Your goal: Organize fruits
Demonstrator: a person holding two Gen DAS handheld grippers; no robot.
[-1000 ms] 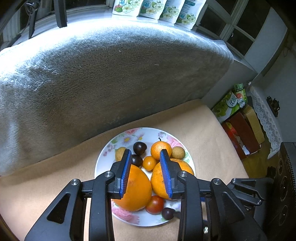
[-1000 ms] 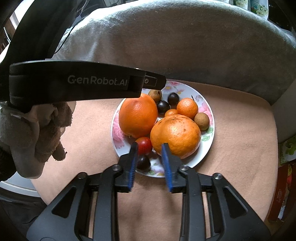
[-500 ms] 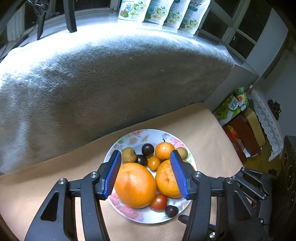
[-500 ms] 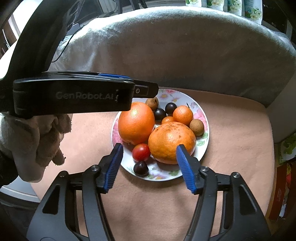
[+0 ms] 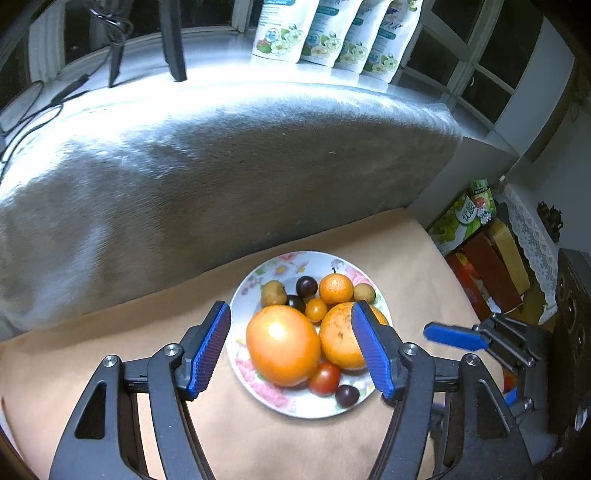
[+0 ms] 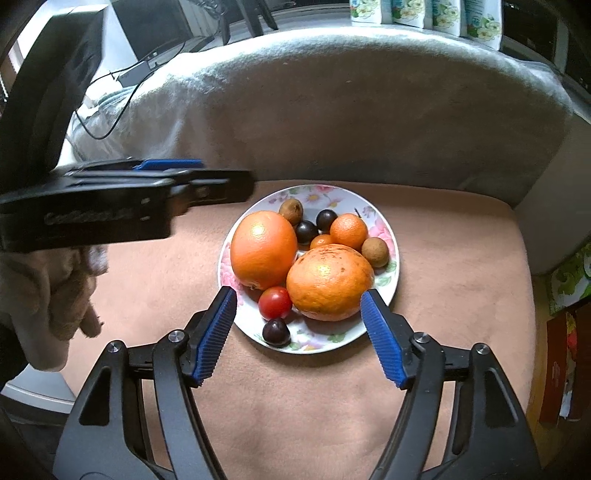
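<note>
Right wrist view: right gripper [image 6: 299,338] opening, nothing clamped, above near rim of floral plate [image 6: 392,280] of fruits [image 6: 328,282], mid tan cushion [image 6: 461,295]. Left gripper [image 5: 291,347] opening too, empty. Behind: grey plush backrest [image 6: 369,110], windowsill pouches [image 5: 332,33].
</note>
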